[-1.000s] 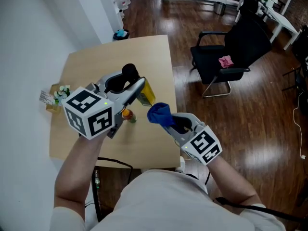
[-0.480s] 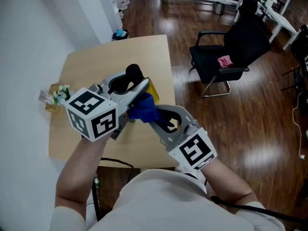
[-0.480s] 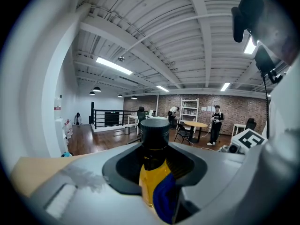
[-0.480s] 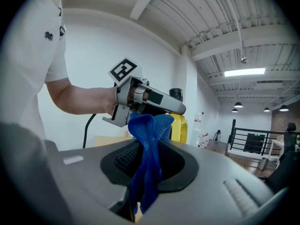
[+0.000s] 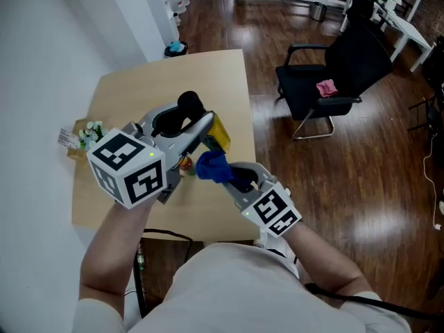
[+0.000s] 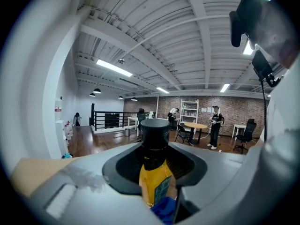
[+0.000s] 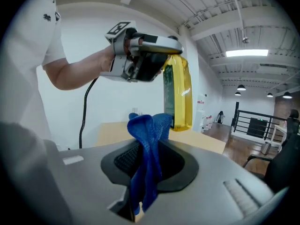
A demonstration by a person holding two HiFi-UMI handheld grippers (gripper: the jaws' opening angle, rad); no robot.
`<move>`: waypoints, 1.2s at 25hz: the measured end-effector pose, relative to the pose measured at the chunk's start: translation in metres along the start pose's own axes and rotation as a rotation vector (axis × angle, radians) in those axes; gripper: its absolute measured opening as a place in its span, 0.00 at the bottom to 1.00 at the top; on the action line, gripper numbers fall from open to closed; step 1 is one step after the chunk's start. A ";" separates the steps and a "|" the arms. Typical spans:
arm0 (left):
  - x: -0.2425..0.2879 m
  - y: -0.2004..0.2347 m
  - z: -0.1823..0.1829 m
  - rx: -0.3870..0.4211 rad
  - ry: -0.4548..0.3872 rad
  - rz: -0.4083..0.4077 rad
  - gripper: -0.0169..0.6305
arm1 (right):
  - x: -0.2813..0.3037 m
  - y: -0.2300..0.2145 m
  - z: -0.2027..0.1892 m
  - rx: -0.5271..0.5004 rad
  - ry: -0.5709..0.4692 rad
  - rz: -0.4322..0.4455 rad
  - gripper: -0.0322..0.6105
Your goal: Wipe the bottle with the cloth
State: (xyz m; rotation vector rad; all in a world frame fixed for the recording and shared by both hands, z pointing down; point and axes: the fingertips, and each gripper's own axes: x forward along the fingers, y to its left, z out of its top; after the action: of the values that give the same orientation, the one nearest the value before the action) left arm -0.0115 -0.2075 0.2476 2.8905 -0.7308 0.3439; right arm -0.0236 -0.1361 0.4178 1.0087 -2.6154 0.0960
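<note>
My left gripper [image 5: 196, 126] is shut on a yellow bottle [image 5: 218, 132] with a black cap [image 5: 189, 103] and holds it above the table. In the left gripper view the bottle [image 6: 154, 181] stands between the jaws, cap [image 6: 154, 130] pointing away. My right gripper [image 5: 234, 177] is shut on a bunched blue cloth [image 5: 211, 166]. The cloth [image 7: 148, 144] reaches up to the bottle's lower end [image 7: 177, 95], and a blue corner [image 6: 165, 210] shows at the bottle's base.
The wooden table [image 5: 139, 92] has a small box with flowers [image 5: 84, 138] at its left edge and a small orange and green object [image 5: 185, 164] under the grippers. A black office chair [image 5: 334, 64] stands to the right on the wood floor.
The right gripper swung the cloth left onto the bottle half a second ago and has now drawn back down toward the bottle's lower end. The left gripper stayed nearly still.
</note>
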 end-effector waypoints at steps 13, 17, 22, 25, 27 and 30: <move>-0.022 -0.018 0.015 0.004 -0.027 -0.051 0.26 | -0.024 -0.058 -0.047 0.034 0.100 -0.093 0.19; -0.025 -0.027 0.007 0.010 -0.009 -0.074 0.26 | -0.041 -0.090 -0.006 0.023 0.022 -0.143 0.19; -0.020 -0.039 -0.010 0.007 0.025 -0.100 0.26 | -0.063 -0.099 0.072 -0.029 -0.150 -0.147 0.19; -0.018 -0.044 -0.018 0.005 0.039 -0.113 0.26 | -0.069 -0.080 0.109 -0.079 -0.223 -0.103 0.19; -0.017 -0.047 -0.021 0.004 0.043 -0.119 0.26 | -0.068 -0.068 0.121 -0.086 -0.246 -0.071 0.19; -0.018 -0.048 -0.020 0.002 0.038 -0.124 0.26 | -0.061 -0.057 0.121 -0.079 -0.242 -0.039 0.19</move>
State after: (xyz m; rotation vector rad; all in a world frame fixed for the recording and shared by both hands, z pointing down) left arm -0.0072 -0.1534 0.2583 2.9045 -0.5420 0.3836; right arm 0.0223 -0.1619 0.2809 1.1042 -2.7872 -0.1463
